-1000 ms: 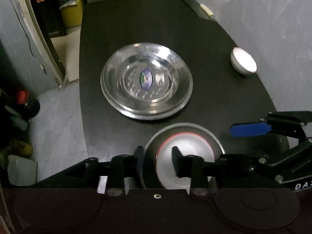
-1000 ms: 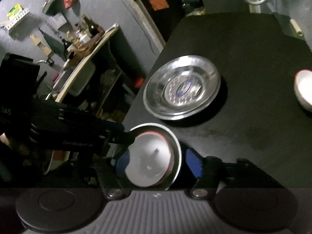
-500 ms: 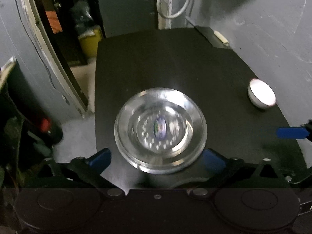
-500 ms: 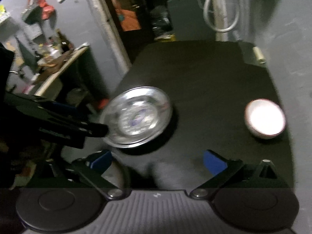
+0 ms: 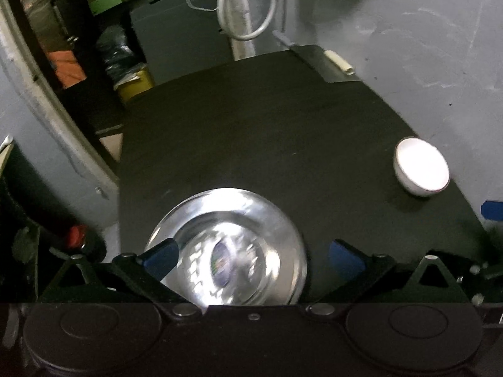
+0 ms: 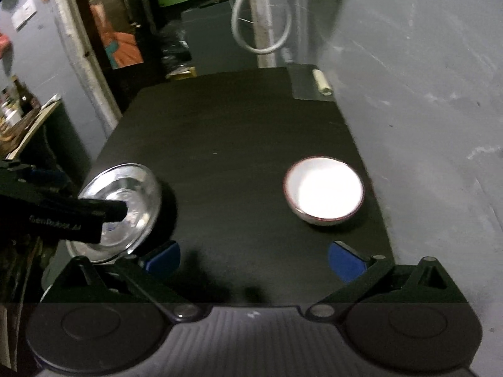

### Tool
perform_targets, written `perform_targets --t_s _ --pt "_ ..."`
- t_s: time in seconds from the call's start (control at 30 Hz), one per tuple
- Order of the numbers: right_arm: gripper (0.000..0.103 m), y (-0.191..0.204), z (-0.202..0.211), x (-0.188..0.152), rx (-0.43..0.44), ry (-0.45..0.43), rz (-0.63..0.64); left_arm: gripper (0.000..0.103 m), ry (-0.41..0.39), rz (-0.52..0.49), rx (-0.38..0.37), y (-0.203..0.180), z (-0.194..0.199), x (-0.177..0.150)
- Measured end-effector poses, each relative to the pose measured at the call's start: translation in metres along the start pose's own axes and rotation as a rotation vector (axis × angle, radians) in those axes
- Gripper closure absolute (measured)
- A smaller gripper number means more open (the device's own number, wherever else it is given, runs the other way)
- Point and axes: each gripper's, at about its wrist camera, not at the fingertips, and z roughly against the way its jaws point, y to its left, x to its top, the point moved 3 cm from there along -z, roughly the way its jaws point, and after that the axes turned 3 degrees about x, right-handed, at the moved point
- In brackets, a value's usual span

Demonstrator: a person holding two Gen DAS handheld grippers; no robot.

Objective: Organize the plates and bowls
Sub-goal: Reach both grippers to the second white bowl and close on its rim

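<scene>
A shiny steel plate point(image 5: 226, 251) with a sticker in its middle lies on the black table point(image 5: 267, 132) near the left edge. My left gripper point(image 5: 253, 259) hovers over it, open wide, and its blue pads point(image 5: 160, 257) stand clear of the plate's rim. A white bowl with a red rim point(image 6: 323, 191) sits near the right edge, ahead of my right gripper point(image 6: 254, 264), which is open with nothing between its pads. The right wrist view has the steel plate point(image 6: 135, 194) at the left, partly covered by the left tool's black arm point(image 6: 63, 216).
A grey wall point(image 6: 424, 110) runs along the table's right side. A white cable loop point(image 5: 248, 9) hangs at the back, and a small pale roll point(image 6: 322, 83) lies at the far right corner. Left of the table are a doorway, shelves of clutter and a red-capped bottle point(image 5: 75, 235).
Both grippers let go of the red-rimmed bowl on its small plate at the near edge and opened wide. Both views have tilted up and that bowl has dropped out of sight.
</scene>
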Motion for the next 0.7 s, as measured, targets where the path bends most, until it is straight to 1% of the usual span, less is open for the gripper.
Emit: perform_targets --t_s 0.13,0.2,0.3,0.43,0.57,0.7 --pt "0.000 -0.014 -0.006 -0.001 -0.025 0.010 -0.031 0.001 -0.024 -0.033 -0.024 -0.021 -0.012 0.019" --pt "0.000 -0.021 -0.010 -0.001 -0.045 0.006 -0.063 0.001 -0.037 -0.045 -0.047 -0.032 -0.018 0.029" --pt "0.000 -0.032 -0.018 -0.001 -0.051 0.003 -0.112 0.001 -0.053 -0.065 -0.082 -0.049 -0.030 0.046" --pt "0.000 -0.046 -0.022 -0.004 -0.077 -0.012 -0.162 0.001 -0.045 -0.104 -0.140 -0.072 -0.049 0.067" --pt "0.000 -0.060 -0.027 -0.003 -0.100 -0.027 -0.223 0.001 -0.053 -0.171 -0.195 -0.096 -0.062 0.080" --pt "0.000 -0.072 -0.030 -0.005 -0.114 -0.061 -0.309 0.001 -0.050 -0.222 -0.225 -0.114 -0.073 0.086"
